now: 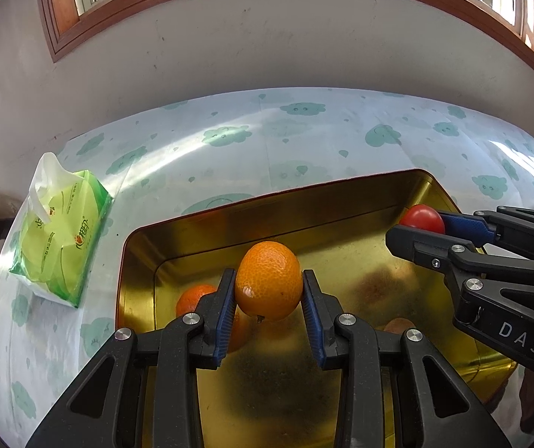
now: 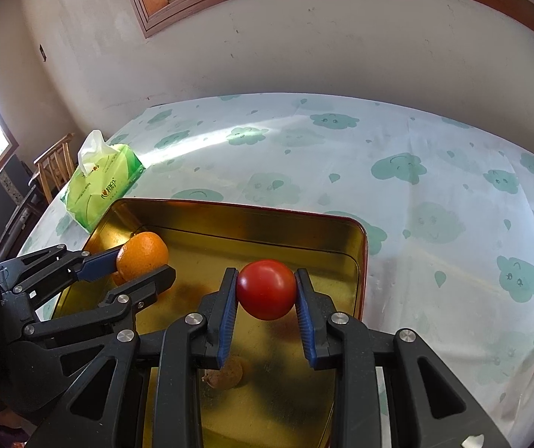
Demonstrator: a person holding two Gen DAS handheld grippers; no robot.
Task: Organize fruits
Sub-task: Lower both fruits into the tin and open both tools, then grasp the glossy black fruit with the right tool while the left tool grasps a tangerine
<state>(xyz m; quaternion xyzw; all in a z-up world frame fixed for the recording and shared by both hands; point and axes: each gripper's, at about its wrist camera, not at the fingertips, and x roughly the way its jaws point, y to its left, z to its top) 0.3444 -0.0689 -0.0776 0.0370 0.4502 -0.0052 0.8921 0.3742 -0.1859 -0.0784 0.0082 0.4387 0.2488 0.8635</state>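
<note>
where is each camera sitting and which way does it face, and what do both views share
Left wrist view: sits on the left gripper, looking forward and down along its jaws into the gold tin; its jaws clamp an orange, and the right gripper enters from the right.
Right wrist view: sits on the right gripper, looking down along its jaws, which clamp a red tomato; the left gripper enters from the left.
Shared: tin, orange, tomato, the green tissue pack, the cloud-print tablecloth.
</note>
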